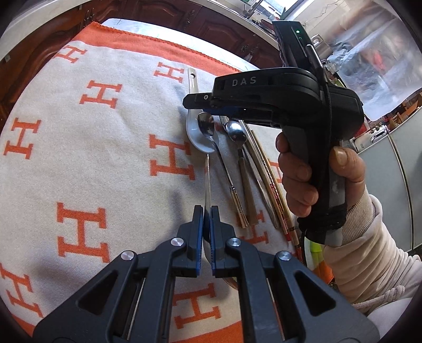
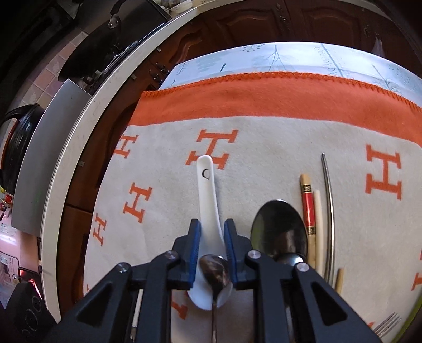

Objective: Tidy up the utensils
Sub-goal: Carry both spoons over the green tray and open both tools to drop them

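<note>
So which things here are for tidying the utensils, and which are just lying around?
For the job: white ceramic spoon, small metal spoon resting in it, big metal spoon, red chopstick, fork, thin metal utensil pinched in the left fingers.

Just lying about: orange H blanket underneath, black pot at the side, wooden cabinets.

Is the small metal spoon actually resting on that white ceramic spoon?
Touching. The right wrist view shows the small metal spoon lying inside the white ceramic spoon; the left wrist view agrees.
</note>
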Demonstrator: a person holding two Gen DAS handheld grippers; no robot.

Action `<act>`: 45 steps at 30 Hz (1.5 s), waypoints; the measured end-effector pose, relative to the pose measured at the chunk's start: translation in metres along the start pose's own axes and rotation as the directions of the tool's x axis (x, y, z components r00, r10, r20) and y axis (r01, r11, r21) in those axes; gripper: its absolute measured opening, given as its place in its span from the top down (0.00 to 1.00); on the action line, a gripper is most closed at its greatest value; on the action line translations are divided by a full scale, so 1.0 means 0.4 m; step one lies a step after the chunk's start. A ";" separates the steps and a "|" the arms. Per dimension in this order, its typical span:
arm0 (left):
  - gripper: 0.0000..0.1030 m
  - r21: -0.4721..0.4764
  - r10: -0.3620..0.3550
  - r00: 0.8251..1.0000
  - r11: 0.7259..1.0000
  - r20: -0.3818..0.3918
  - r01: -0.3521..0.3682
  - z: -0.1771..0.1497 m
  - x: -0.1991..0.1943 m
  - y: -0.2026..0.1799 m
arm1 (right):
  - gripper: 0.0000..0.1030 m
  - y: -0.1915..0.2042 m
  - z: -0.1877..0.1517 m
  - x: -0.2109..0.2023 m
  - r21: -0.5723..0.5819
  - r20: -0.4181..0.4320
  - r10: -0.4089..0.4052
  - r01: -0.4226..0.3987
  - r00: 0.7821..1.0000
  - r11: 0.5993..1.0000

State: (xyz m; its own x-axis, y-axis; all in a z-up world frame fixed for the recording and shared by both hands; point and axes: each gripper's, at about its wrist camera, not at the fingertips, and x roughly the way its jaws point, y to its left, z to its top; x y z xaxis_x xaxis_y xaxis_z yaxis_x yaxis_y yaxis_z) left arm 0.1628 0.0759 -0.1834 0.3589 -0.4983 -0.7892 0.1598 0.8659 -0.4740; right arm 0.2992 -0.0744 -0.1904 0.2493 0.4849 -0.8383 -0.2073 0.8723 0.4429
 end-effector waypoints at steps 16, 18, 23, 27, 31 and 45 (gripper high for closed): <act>0.98 -0.001 0.026 0.999 1.000 0.041 -0.026 0.013 -0.052 -0.015 | 0.94 0.002 -0.065 -0.149 -0.037 0.209 -0.035 0.044 0.977 0.998; 0.98 0.006 0.028 0.999 1.000 0.041 -0.029 0.014 -0.057 -0.027 | 0.94 -0.003 -0.078 -0.171 -0.026 0.220 -0.026 0.032 0.975 0.999; 0.98 0.046 0.032 0.998 0.998 0.048 -0.034 0.025 -0.067 -0.082 | 0.94 -0.001 -0.120 -0.261 -0.039 0.269 -0.017 0.028 0.963 0.999; 0.98 0.091 0.019 0.998 0.996 0.064 -0.025 0.038 -0.080 -0.151 | 0.94 -0.012 -0.169 -0.347 -0.044 0.301 -0.025 0.040 0.953 0.998; 0.98 0.137 -0.001 0.998 0.991 0.069 -0.009 0.050 -0.081 -0.229 | 0.94 -0.046 -0.217 -0.416 -0.021 0.312 -0.051 0.060 0.949 0.998; 0.98 0.340 -0.065 0.998 0.939 0.006 0.059 0.042 0.009 -0.595 | 0.94 -0.264 -0.376 -0.612 0.149 0.346 -0.200 0.157 0.917 0.976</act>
State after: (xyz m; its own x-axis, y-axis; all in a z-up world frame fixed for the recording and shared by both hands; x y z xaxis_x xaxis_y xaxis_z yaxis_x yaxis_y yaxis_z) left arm 0.1416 -0.1313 -0.0669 0.3536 -0.5534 -0.7542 0.4835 0.7983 -0.3591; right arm 0.1178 -0.2947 -0.0798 0.5972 0.2917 -0.7472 -0.0223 0.9372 0.3481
